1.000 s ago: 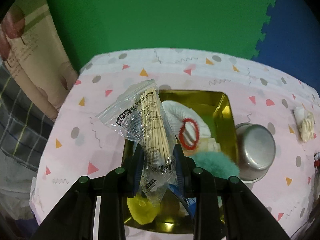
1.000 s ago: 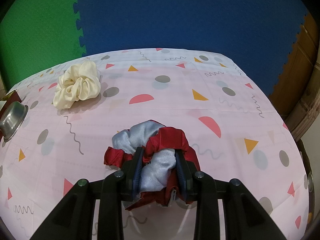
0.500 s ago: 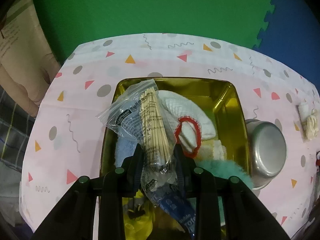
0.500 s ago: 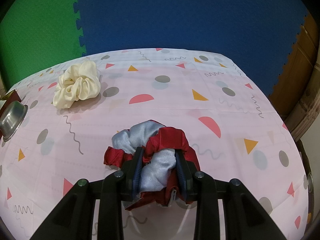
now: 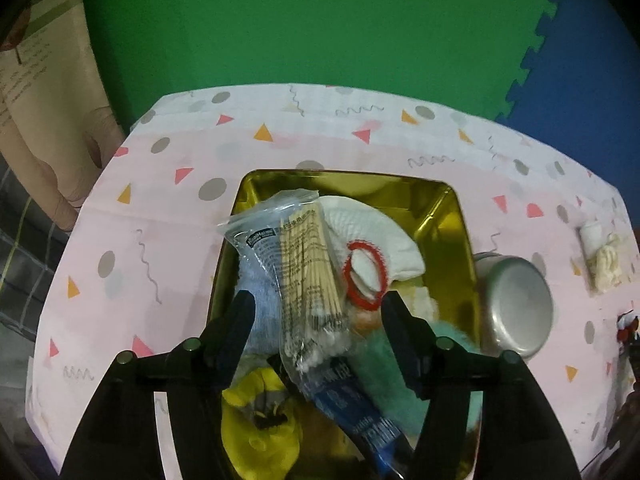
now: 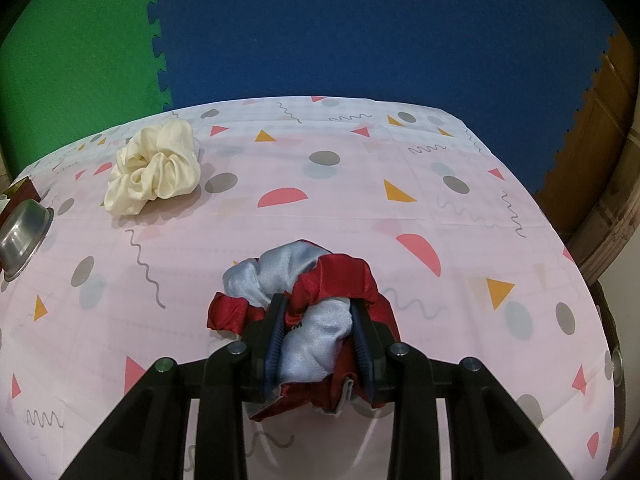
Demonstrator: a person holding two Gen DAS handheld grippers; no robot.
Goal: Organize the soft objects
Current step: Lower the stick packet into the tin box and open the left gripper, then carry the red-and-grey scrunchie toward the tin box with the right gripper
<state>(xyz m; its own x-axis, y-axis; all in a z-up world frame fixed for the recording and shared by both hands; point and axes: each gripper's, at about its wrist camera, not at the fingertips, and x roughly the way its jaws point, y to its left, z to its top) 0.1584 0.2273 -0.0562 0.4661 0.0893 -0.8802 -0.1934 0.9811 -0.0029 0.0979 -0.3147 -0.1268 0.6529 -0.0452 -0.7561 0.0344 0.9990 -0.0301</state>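
In the left wrist view my left gripper [image 5: 316, 312] hangs over a gold tin box [image 5: 460, 240], its jaws opening. A clear bag of cotton swabs [image 5: 308, 276] lies between the fingers, free of the pads, resting on the things in the box. Under it are a white cloth [image 5: 372, 228] with a red ring [image 5: 366, 276], a light blue cloth [image 5: 260, 300], a teal fluffy piece [image 5: 384, 368] and a yellow item [image 5: 260, 436]. In the right wrist view my right gripper [image 6: 320, 324] is shut on a red and pale blue scrunchie [image 6: 316, 300] on the table.
An upturned steel bowl [image 5: 516, 308] [image 6: 22, 232] sits right of the box. A cream scrunchie [image 6: 154, 170] [image 5: 606, 262] lies at the table's far side. The pink patterned tablecloth [image 6: 400, 220] ends against green and blue foam mats; a printed cushion [image 5: 44, 92] stands at left.
The left jaws have spread and let go of the cotton swab bag, which now rests in the box. The box has come nearer in view. The right gripper has not moved.
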